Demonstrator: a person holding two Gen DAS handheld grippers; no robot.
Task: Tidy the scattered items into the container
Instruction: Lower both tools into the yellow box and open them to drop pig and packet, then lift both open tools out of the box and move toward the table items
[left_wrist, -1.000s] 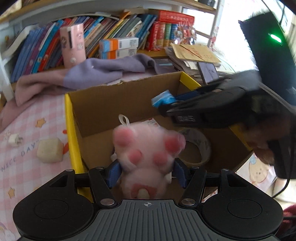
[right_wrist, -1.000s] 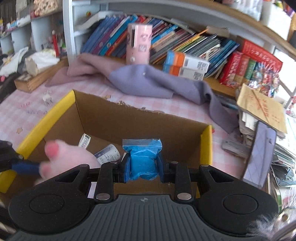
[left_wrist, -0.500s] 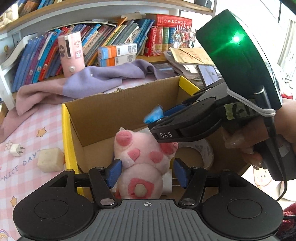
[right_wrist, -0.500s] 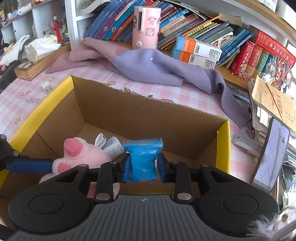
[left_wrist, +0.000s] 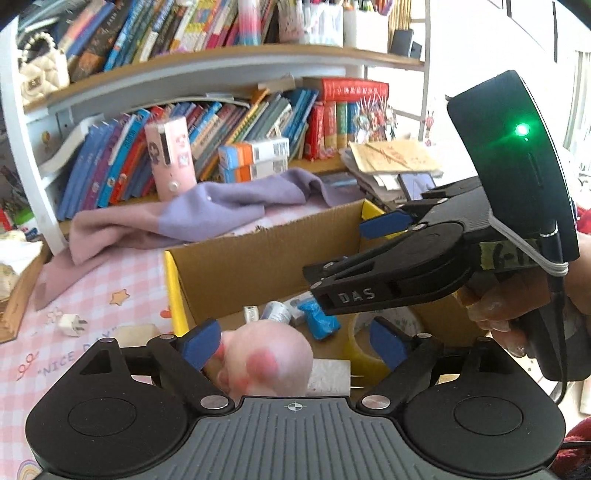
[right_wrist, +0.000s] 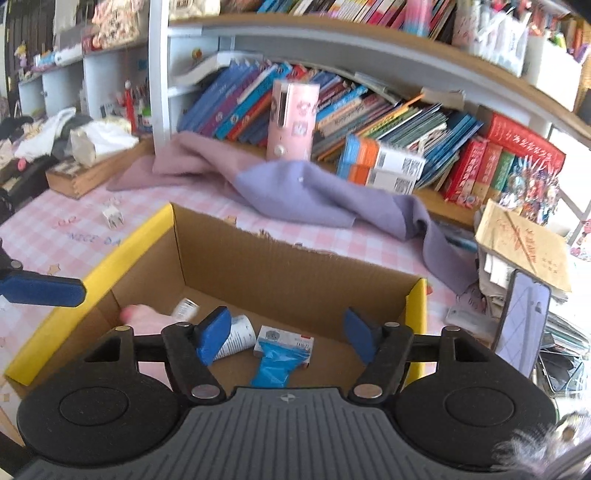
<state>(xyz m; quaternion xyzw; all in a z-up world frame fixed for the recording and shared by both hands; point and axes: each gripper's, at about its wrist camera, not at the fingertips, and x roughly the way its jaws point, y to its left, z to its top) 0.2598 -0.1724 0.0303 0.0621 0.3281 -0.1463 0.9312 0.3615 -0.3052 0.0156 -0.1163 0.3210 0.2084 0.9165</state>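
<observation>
Both tongs opening, clamping nothing — left tongs (left_wrist: 293, 343) over pink plush (left_wrist: 266, 360), right tongs (right_wrist: 284, 334) over blue packet (right_wrist: 277, 363).

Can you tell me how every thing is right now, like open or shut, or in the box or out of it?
Left gripper: jaws opening, pads off the toy.
Right gripper: jaws opening, nothing pinched.
Fluffy pink plush toy: let go, inside the box.
Crinkly blue plastic packet: let go, on the box floor.
Brown cardboard box with yellow edges: open on top.
Small white plug: outside the box, on the pink cloth.
</observation>
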